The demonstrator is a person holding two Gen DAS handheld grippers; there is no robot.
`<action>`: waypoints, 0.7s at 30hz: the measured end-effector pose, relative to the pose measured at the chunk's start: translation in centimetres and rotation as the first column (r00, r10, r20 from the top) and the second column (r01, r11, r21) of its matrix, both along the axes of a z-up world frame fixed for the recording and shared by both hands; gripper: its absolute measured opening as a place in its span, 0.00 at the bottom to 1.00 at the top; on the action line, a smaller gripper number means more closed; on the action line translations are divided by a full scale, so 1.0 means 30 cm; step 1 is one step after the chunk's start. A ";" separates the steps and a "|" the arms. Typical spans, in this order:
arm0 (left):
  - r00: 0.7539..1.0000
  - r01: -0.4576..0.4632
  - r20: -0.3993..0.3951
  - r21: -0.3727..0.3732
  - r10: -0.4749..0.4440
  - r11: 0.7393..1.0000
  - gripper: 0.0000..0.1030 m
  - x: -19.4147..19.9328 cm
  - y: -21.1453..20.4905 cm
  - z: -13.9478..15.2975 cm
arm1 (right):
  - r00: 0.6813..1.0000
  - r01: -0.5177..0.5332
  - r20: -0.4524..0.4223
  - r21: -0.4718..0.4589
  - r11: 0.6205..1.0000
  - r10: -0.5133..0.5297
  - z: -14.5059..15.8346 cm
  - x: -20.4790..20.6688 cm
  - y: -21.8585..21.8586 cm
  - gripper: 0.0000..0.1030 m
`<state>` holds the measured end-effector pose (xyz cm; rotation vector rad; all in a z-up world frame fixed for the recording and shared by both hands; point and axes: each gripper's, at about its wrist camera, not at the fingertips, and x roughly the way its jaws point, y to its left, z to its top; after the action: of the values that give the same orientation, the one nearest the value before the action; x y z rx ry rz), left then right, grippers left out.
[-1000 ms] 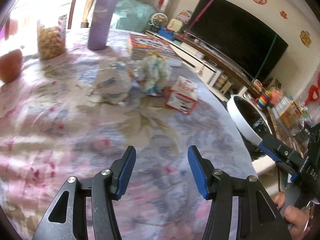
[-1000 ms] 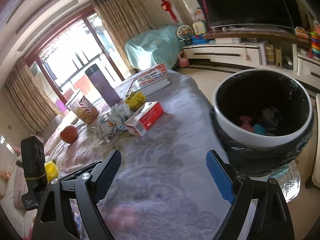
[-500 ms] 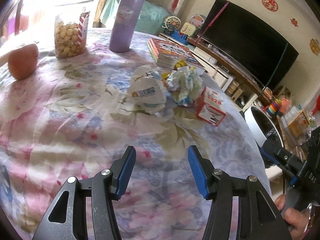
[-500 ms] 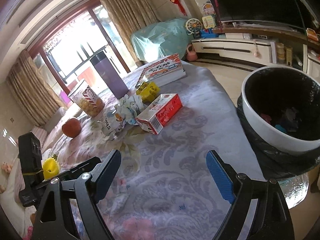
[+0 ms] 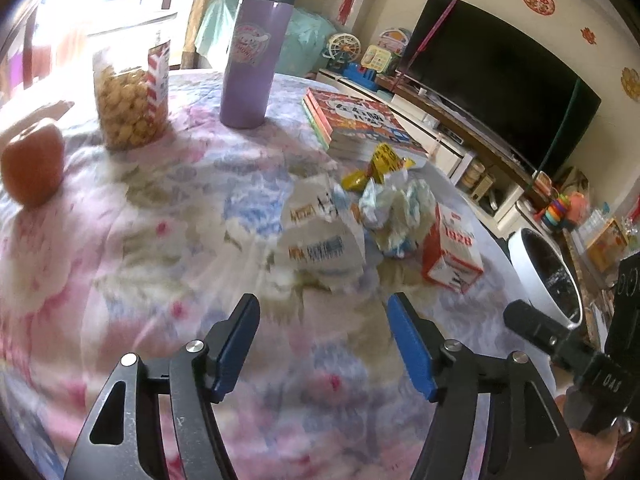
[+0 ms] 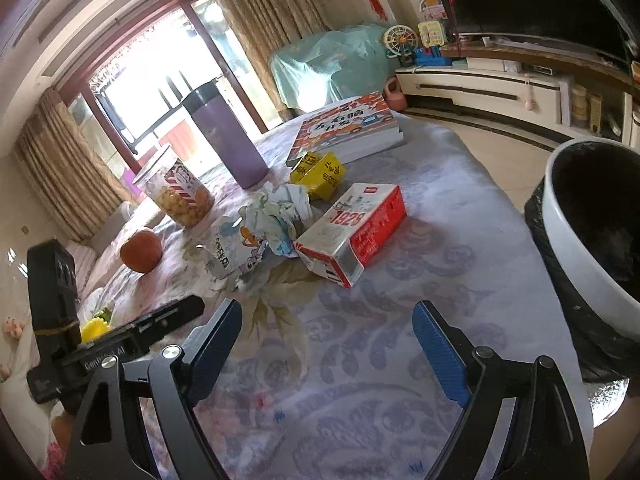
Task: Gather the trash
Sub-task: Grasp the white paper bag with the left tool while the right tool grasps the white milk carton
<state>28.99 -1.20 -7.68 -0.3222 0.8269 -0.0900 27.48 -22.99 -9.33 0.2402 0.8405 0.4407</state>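
A pile of trash lies mid-table: a crumpled white wrapper (image 5: 320, 236) (image 6: 234, 250), a ball of crumpled paper (image 5: 394, 210) (image 6: 280, 214), a red-and-white carton (image 5: 452, 248) (image 6: 354, 232) and a yellow packet (image 5: 378, 166) (image 6: 322, 172). A white bin with a black liner (image 5: 540, 276) (image 6: 592, 232) stands beside the table's right edge. My left gripper (image 5: 322, 322) is open and empty, just short of the wrapper. My right gripper (image 6: 326, 330) is open and empty, short of the carton.
On the floral tablecloth (image 5: 120, 240) stand a purple flask (image 5: 252, 56) (image 6: 228, 144), a snack jar (image 5: 130, 100) (image 6: 178, 192), an apple (image 5: 34, 160) (image 6: 140, 250) and a stack of books (image 5: 354, 124) (image 6: 348, 130). A TV (image 5: 496, 76) and low cabinet lie beyond.
Both grippers have moved toward the trash pile, which looms larger. The right view has swung left, away from the bin. Both stay open.
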 end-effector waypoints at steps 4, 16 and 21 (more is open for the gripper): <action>1.000 0.028 -0.005 0.012 -0.028 1.000 0.66 0.073 0.015 -0.023 | 1.000 0.000 -0.017 -0.008 1.000 0.000 -0.011 0.043 0.026 0.86; 0.995 0.102 -0.020 -0.003 -0.102 0.995 0.57 0.221 0.054 -0.110 | 0.998 0.050 -0.037 -0.080 0.996 -0.053 -0.063 0.187 0.104 0.86; 0.991 0.134 -0.016 -0.013 -0.134 0.991 0.35 0.240 0.049 -0.127 | 0.996 0.077 -0.029 -0.124 0.989 -0.081 -0.078 0.217 0.110 0.81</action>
<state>36.20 0.27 -11.47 -0.2787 0.8646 -0.2182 33.98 -19.68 -11.68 0.1668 0.8849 0.3107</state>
